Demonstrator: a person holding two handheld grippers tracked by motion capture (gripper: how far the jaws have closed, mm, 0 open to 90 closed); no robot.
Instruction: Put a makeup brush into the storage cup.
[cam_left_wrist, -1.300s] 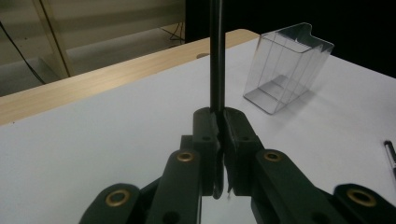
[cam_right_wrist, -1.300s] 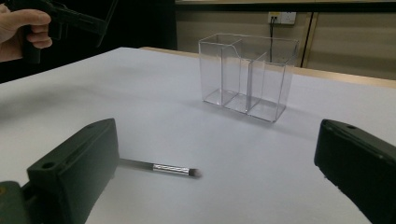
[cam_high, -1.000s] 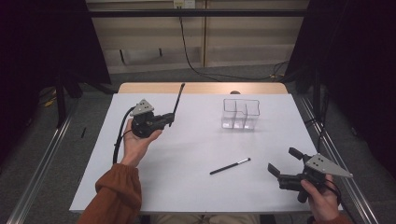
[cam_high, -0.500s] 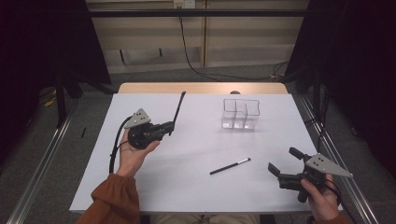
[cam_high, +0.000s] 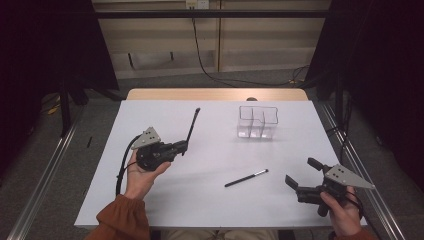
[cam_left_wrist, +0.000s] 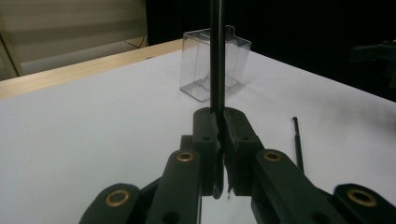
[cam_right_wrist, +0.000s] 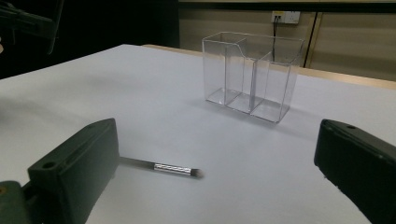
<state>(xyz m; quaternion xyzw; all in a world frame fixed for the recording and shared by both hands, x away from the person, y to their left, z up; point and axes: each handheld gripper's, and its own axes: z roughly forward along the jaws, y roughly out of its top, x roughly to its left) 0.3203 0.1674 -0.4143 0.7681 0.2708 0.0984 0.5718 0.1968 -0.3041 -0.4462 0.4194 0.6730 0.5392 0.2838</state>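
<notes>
Left of the clear organizer (cam_high: 257, 122) on the white tabletop (cam_high: 215, 200): left hand-held gripper (cam_high: 181, 146), held off the surface, jaws together and clamped on a long black brush (cam_high: 192, 126). Seen in the high view slanting up and away from the jaws, tip toward the far edge of the tabletop. In the left gripper view, held brush (cam_left_wrist: 217, 56) standing straight up between the pinching pads (cam_left_wrist: 205, 135), upper end cut off by the top edge, lower end poking out beneath the jaws and hard to read in the dark. Brush head not made out in either view. Behind the shaft, the organizer (cam_left_wrist: 196, 70) partly covered, compartments blurred.

Nearer than the organizer, toward the person's side: a second brush (cam_high: 246, 178) lying flat on the tabletop, well apart from the organizer, black handle with a pale band near one end. In the right gripper view, that brush (cam_right_wrist: 173, 168) with its handle end hidden behind the left jaw block, silver ferrule and dark tip showing, a little soft in focus.

Right of and nearer than the organizer: right hand-held gripper (cam_high: 304, 175), jaws wide apart, nothing between them, close to the near right corner. Organizer (cam_right_wrist: 250, 74) showing three compartments there, all empty. Sleeve (cam_high: 120, 217) cut off at the bottom edge.
</notes>
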